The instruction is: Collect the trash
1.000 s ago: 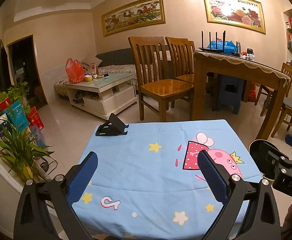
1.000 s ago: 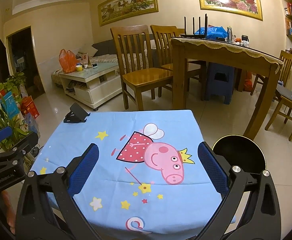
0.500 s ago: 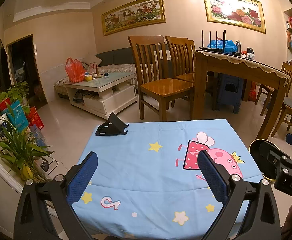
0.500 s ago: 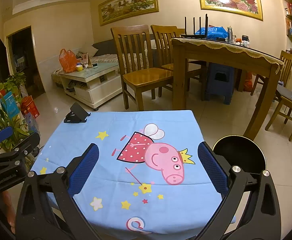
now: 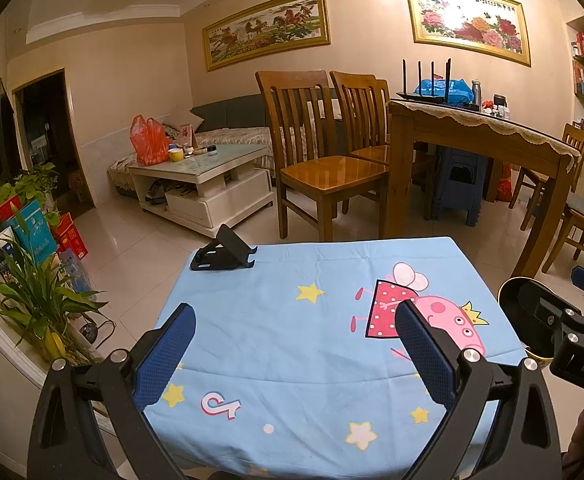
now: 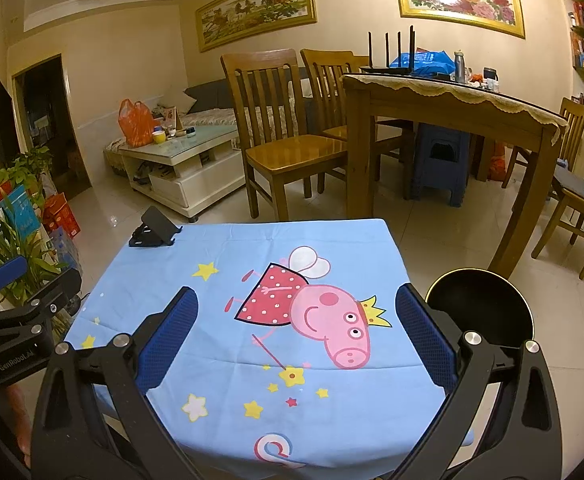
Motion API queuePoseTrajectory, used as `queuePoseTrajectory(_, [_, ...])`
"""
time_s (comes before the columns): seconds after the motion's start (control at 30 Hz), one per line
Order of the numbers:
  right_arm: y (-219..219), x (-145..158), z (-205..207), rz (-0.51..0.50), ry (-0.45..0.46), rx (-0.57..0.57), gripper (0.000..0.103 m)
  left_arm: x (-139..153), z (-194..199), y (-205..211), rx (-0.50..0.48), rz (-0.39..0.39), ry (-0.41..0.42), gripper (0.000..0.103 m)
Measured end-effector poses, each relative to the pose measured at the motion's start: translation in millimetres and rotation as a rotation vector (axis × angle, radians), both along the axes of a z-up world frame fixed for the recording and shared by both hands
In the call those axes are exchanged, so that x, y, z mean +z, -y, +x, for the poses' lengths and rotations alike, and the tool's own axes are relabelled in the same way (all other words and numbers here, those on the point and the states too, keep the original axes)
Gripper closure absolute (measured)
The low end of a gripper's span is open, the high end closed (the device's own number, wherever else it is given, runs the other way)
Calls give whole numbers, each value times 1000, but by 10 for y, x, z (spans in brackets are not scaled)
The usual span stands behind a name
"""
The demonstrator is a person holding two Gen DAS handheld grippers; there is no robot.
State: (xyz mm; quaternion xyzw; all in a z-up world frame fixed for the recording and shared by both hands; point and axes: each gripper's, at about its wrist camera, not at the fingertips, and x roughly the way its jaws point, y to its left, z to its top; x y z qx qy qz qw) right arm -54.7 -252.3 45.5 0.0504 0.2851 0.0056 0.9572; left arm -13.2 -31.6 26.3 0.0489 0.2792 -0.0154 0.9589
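Fingers (image 5: 164, 356) on both grippers gape wide, holding nothing; no trash ahead I can spot, so probably scanning toward bin (image 6: 480, 312) next.

The table (image 6: 332, 240) is small and square-ish, fully covered with a light blue cloth (image 6: 228, 360) printed with a pink cartoon pig in a red dotted dress, plus yellow and white stars. Only thing sitting right on the cloth is a black folding phone stand (image 5: 224, 254), parked at the far left corner, nothing in it. Pale glossy floor tiles (image 6: 444, 240) run all around the table.
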Motion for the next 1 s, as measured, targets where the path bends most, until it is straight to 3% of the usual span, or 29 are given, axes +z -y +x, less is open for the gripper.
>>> queuePoseTrajectory(1.0, [-24,2,-1,2,-2,-2,5,-68,-9,1,8,4,1,7])
